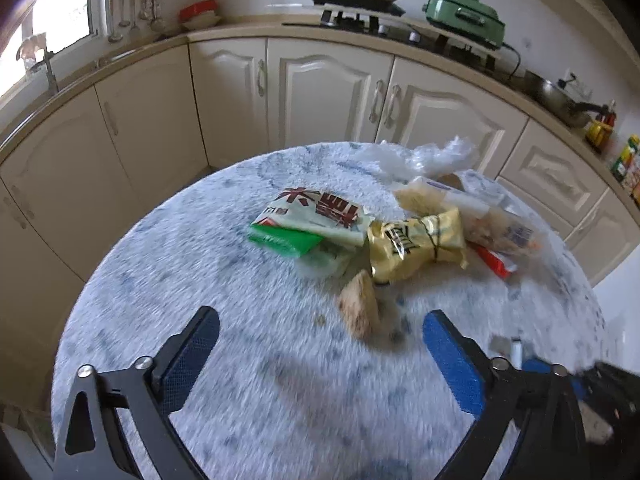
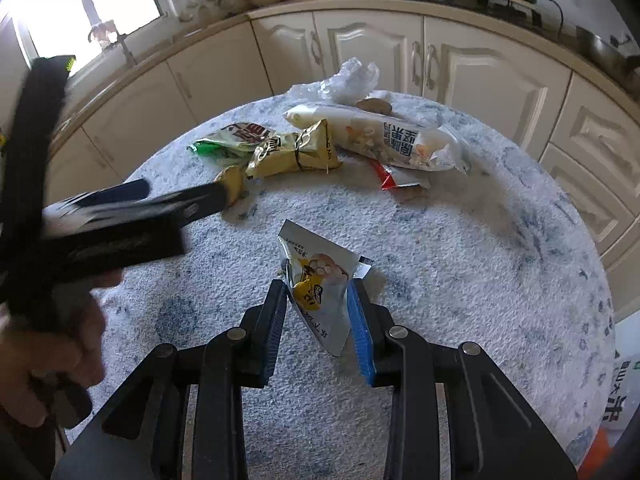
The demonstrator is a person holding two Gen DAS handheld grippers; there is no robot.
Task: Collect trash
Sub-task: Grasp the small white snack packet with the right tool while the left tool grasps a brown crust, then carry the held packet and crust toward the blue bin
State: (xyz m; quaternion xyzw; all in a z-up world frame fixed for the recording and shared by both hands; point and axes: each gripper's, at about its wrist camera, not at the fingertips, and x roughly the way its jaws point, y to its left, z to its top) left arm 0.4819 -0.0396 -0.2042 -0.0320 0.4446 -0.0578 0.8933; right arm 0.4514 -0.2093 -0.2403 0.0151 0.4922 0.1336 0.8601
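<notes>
Snack wrappers lie in a heap on a round table (image 1: pixel 200 280) with a fuzzy white-blue cover. My left gripper (image 1: pixel 320 332) is open and empty, just short of a brown crust-like scrap (image 1: pixel 358 312). Behind the scrap lie a gold wrapper (image 1: pixel 416 246), a green-and-cream packet (image 1: pixel 316 220) and a long clear nut bag (image 1: pixel 480 216). My right gripper (image 2: pixel 318 292) is shut on a small white-and-yellow snack packet (image 2: pixel 318 280) and holds it above the table (image 2: pixel 480 280). The left gripper (image 2: pixel 180 196) shows blurred at the left of the right wrist view, its tip at the brown scrap (image 2: pixel 232 184).
A crumpled clear plastic bag (image 1: pixel 432 156) and a red-white wrapper (image 1: pixel 496 260) lie at the far side of the heap. Cream kitchen cabinets (image 1: pixel 320 92) curve behind the table. A white bag with dark print (image 2: pixel 624 392) stands beyond the table's right edge.
</notes>
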